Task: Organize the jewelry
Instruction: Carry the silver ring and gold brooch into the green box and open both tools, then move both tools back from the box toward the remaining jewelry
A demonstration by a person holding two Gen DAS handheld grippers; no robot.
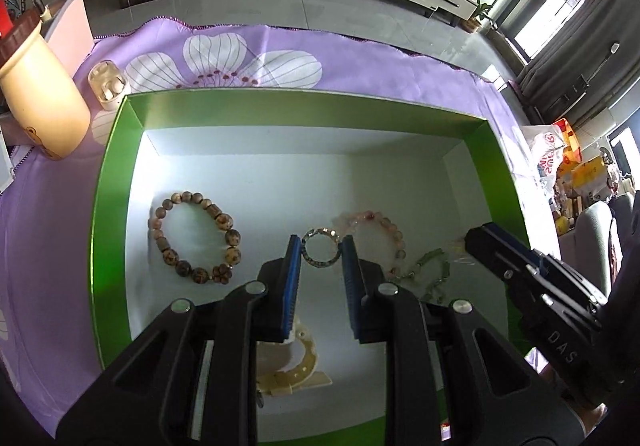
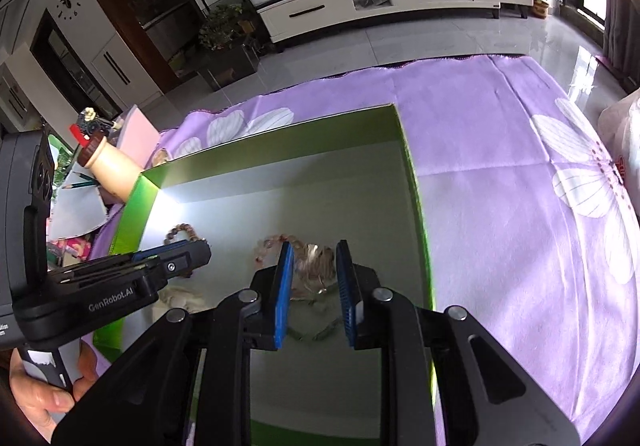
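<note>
Jewelry was laid in the green box (image 1: 120, 173). Small ring bracelet (image 1: 320, 250) was framed dead ahead between the left gripper's (image 1: 320, 262) spread fingertips, not yet clamped. Right gripper (image 2: 311, 270) was held open over a pale tangled chain (image 2: 316, 266), farther right.

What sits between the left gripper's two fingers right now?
In the left wrist view, a small beaded ring lies between the left gripper pads on the green box's floor.

Readable lettering on the two grippers

The right gripper (image 1: 476, 242) body carries the letters "DAS"; the left gripper (image 2: 200, 248) body reads "GenRobot.AI". Red print on the plastic bag (image 1: 546, 153) is too distorted to read.
</note>
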